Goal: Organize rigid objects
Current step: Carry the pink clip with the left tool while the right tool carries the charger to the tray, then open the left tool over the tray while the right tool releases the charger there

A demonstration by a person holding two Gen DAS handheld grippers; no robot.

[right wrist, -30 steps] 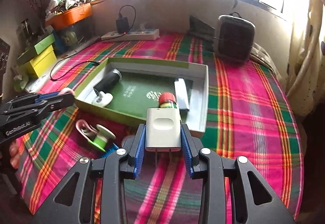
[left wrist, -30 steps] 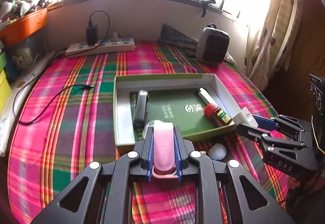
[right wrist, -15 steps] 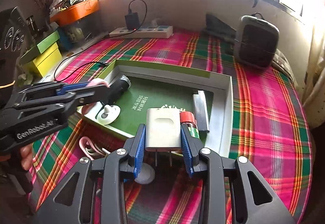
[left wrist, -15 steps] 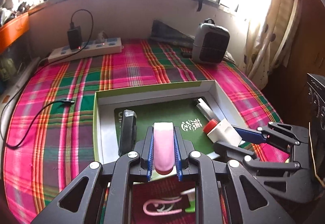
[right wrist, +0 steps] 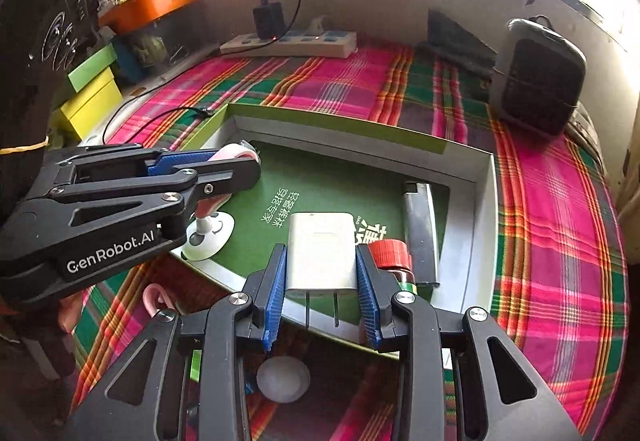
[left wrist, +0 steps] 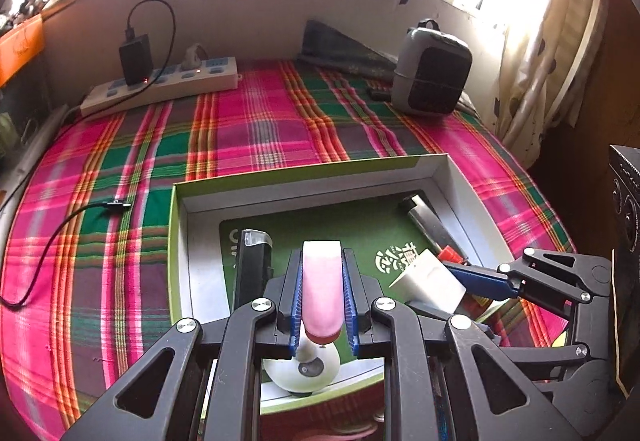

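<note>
Plaid cloth (left wrist: 260, 129) lay bare beyond the tray (left wrist: 304, 171), above whose near rim the left gripper (left wrist: 322, 295) clamped a pink piece (left wrist: 322, 293) and the right gripper (right wrist: 322, 283) a white charger (right wrist: 322, 251).

Your plaid-covered surface (left wrist: 256, 129) carries the green box (left wrist: 304, 171), a power strip (left wrist: 160, 87), a grey heater (left wrist: 430, 75) and a loose cable (left wrist: 60, 237).
</note>
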